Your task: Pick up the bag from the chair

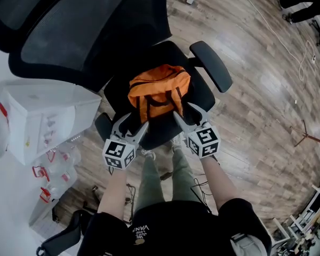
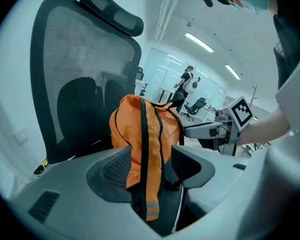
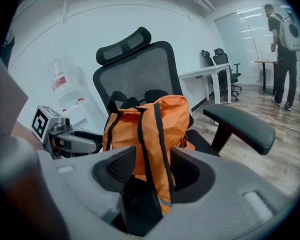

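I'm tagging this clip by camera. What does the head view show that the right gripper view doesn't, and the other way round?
Only the head view shows the wearer's legs and black top below the seat. Only the right gripper view shows a standing person at the far right and a white desk behind the chair. Both show the orange bag on the black chair, its armrest, and the left gripper and right gripper, open at the bag's front.

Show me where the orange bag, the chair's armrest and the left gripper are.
orange bag (image 1: 160,84), head view, top of its orange body.
armrest (image 1: 211,66), head view, middle of the black pad.
left gripper (image 1: 133,122), head view, midway between its open jaw tips.
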The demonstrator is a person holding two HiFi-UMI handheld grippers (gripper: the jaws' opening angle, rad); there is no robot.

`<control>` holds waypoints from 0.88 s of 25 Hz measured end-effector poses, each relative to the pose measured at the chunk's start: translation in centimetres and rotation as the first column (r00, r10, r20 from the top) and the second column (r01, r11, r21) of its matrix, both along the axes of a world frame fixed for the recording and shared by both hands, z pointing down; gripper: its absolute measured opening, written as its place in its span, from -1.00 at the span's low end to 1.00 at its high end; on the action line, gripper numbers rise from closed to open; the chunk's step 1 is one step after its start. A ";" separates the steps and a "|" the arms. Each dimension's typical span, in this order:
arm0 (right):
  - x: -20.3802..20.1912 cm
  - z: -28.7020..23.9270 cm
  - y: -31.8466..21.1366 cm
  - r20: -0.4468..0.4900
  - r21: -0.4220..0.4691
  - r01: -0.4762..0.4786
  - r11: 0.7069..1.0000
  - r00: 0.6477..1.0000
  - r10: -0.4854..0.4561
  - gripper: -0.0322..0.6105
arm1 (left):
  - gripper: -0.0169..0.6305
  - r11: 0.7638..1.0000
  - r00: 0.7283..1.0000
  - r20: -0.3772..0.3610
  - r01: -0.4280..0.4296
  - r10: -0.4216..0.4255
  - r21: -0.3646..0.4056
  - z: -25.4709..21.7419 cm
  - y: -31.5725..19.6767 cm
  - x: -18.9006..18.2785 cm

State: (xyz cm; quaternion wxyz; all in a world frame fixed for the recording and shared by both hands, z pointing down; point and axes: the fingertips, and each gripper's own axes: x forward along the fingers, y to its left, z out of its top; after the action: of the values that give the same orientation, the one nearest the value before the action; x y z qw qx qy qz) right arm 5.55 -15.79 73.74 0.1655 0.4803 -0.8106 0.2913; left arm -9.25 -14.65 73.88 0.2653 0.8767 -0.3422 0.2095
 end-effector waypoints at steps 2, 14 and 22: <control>-0.1 0.8 0.2 -0.007 -0.015 0.017 1.000 1.000 -0.017 -0.22 | -0.11 1.000 1.000 0.012 0.009 -0.008 -0.026 0.9 0.2 0.1; -0.7 4.5 0.1 -0.017 -0.073 0.072 0.995 0.997 -0.074 -0.19 | -0.08 0.996 0.999 0.045 0.007 -0.003 -0.091 4.0 -0.3 1.7; -1.2 4.1 0.3 -0.021 -0.067 0.111 0.992 0.993 -0.113 -0.54 | -0.15 0.993 0.998 0.054 -0.022 0.028 -0.118 4.2 0.1 2.4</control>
State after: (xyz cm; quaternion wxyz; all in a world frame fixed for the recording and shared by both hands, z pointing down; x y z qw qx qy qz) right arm 4.37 -15.48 77.80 0.2073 0.4318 -0.8241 0.3023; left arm -6.90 -14.53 78.11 0.3042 0.8577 -0.3255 0.2568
